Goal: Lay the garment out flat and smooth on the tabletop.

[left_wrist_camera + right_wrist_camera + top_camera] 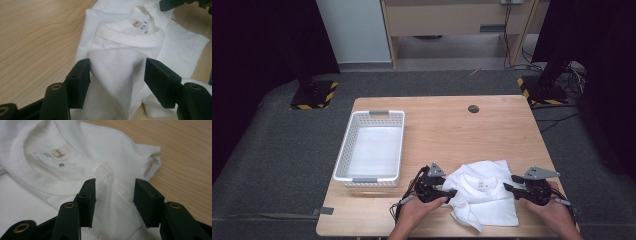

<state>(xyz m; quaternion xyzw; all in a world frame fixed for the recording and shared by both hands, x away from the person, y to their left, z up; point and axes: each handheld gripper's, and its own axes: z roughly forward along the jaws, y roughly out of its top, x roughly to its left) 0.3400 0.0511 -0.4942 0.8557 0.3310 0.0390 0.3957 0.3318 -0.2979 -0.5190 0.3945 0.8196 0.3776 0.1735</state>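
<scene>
White T-shirt lies crumpled between the two tongs, collar up, on the wooden table. Left tongs are released, a raised fold standing loose between the jaws. Right tongs are released too, fabric beneath them; white basket sits beyond the left tongs.

**Colours and patterns at the desk**

T-shirt plain white, ribbed white collar, small tan neck label plus a grey printed mark beside it; desk light wood with a streaky grain, one dark round grommet; basket white, perforated walls in a grid of small holes, grey handle strips at both ends; left gripper and right gripper black, jaws matte black with brass-coloured rivets, grey three-cornered plates on top; floor dark grey carpet; stand bases black with yellow-black hazard stripes.
</scene>
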